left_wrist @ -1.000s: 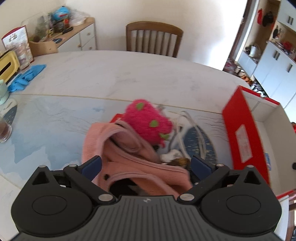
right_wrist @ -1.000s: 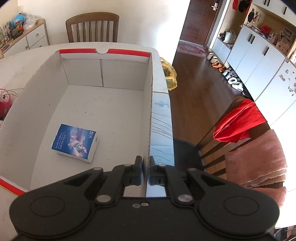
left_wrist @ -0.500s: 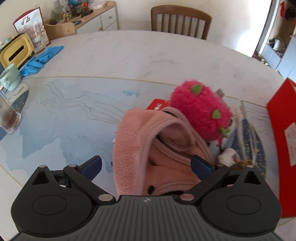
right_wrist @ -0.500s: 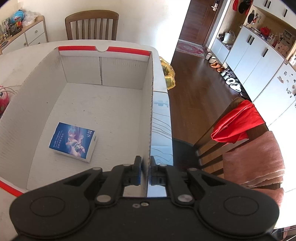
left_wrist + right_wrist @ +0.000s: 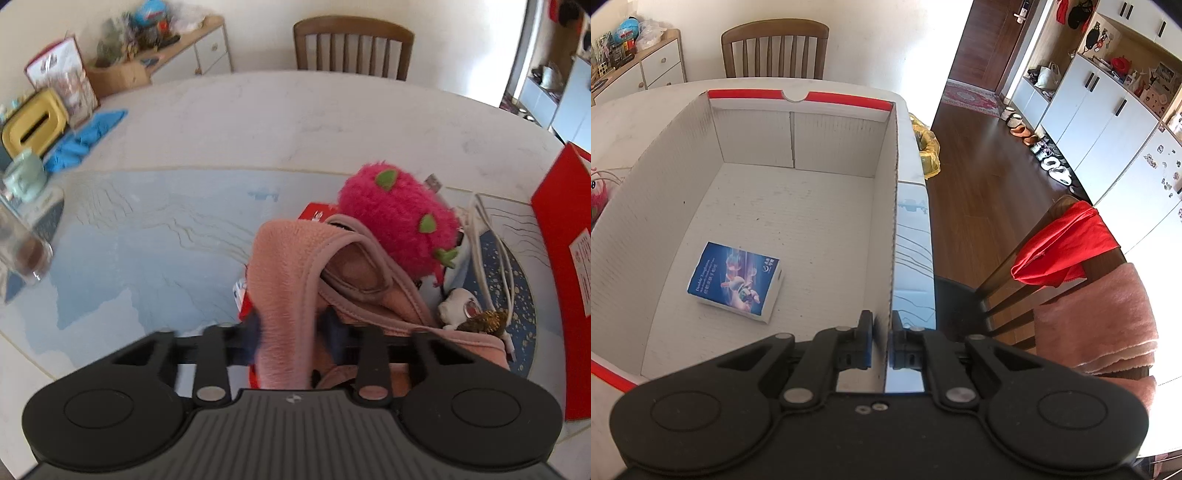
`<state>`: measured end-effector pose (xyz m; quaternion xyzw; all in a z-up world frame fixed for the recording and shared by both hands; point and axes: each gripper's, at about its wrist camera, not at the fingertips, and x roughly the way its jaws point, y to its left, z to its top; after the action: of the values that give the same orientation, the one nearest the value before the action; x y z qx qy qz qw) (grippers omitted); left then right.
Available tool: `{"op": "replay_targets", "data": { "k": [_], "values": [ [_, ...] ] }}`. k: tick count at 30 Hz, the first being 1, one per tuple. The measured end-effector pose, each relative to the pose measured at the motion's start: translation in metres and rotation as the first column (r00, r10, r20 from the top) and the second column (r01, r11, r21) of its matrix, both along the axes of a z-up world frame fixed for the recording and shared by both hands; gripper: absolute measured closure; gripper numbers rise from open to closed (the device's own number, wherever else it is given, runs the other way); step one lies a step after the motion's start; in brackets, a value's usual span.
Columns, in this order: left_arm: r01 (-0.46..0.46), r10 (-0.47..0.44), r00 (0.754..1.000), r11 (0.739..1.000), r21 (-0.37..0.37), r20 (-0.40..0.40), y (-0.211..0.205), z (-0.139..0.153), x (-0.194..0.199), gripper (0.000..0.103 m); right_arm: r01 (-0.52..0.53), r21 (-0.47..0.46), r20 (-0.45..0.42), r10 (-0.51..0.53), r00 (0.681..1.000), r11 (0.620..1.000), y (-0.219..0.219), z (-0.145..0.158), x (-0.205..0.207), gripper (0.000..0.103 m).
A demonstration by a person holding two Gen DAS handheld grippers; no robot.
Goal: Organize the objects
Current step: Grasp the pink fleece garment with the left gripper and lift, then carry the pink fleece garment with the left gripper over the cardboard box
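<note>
Far to the left of the left gripper (image 5: 290, 332), at the picture's edge, a clear drinking glass (image 5: 22, 254) with a brown residue is cut off and blurred; beyond it stand a pale green mug (image 5: 26, 177), a yellow tissue box (image 5: 31, 125) and a crumpled blue cloth (image 5: 86, 138), all soft in focus. The left gripper's jaws are closing, and a fold of the fuzzy pink fleece garment (image 5: 288, 266) stands between the dark blue pads, which press into it on both sides. The garment covers most of a red packet (image 5: 317, 212) beyond it, so its print cannot be read. Just ahead and to the right of that gripper, a shaggy magenta plush toy with green spikes (image 5: 399, 221) leans against the garment. Further right lie white cables (image 5: 495, 240) and a small white and brown trinket (image 5: 469, 310), too small to identify. The large cardboard box's red outer wall (image 5: 561, 258) is cut off at the right edge.

In the right wrist view, the white corrugated inside of that box (image 5: 798, 206) lies ahead and to the left of the right gripper (image 5: 881, 341), with a blue printed booklet (image 5: 737, 282) flat on its floor. This gripper is clamped on the box's right wall, one pad on each face. To its right, a wooden chair (image 5: 1008, 291) carries a red cloth (image 5: 1063, 251) and a pink towel (image 5: 1108, 317), partly cut off.
</note>
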<state>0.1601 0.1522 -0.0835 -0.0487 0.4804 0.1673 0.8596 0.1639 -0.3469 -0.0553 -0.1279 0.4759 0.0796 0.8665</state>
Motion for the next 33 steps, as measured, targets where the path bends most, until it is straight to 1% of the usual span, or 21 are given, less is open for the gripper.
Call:
{"op": "replay_targets", "data": {
  "k": [1, 3, 8, 13, 20, 25, 31, 33],
  "values": [
    [0.007, -0.007, 1.000, 1.000, 0.002, 0.007, -0.002, 0.004, -0.001, 0.082, 0.000, 0.000, 0.000, 0.000, 1.000, 1.000, 0.000, 0.000, 0.000, 0.096],
    [0.018, -0.018, 0.999, 1.000, -0.006, 0.034, -0.004, 0.013, -0.006, 0.086, 0.001, 0.001, 0.000, -0.001, 1.000, 1.000, 0.000, 0.000, 0.000, 0.096],
    [0.069, -0.064, 0.991, 0.997, -0.033, 0.117, -0.015, 0.041, -0.019, 0.091, 0.000, 0.000, 0.000, 0.000, 1.000, 1.000, 0.000, 0.000, 0.000, 0.096],
    [0.132, -0.117, 0.974, 0.989, -0.067, 0.193, -0.030, 0.066, -0.028, 0.094, 0.000, 0.000, 0.000, 0.000, 1.000, 1.000, 0.000, 0.000, 0.000, 0.096],
    [0.243, -0.203, 0.936, 0.964, -0.109, 0.289, -0.055, 0.100, -0.030, 0.095, 0.004, 0.003, 0.001, -0.004, 1.000, 1.000, 0.002, -0.001, 0.002, 0.096],
    [0.328, -0.269, 0.899, 0.937, -0.124, 0.344, -0.075, 0.125, -0.031, 0.095, 0.005, 0.004, 0.002, -0.005, 1.000, 1.000, 0.003, -0.001, 0.002, 0.096],
    [0.406, -0.323, 0.857, 0.903, -0.139, 0.402, -0.092, 0.152, -0.030, 0.095, 0.003, 0.003, 0.002, -0.003, 1.000, 1.000, 0.004, -0.001, 0.003, 0.096],
    [0.437, -0.346, 0.839, 0.888, -0.140, 0.421, -0.098, 0.162, -0.026, 0.095, 0.003, 0.003, 0.003, -0.003, 1.000, 1.000, 0.004, -0.001, 0.003, 0.096]
  ]
}}
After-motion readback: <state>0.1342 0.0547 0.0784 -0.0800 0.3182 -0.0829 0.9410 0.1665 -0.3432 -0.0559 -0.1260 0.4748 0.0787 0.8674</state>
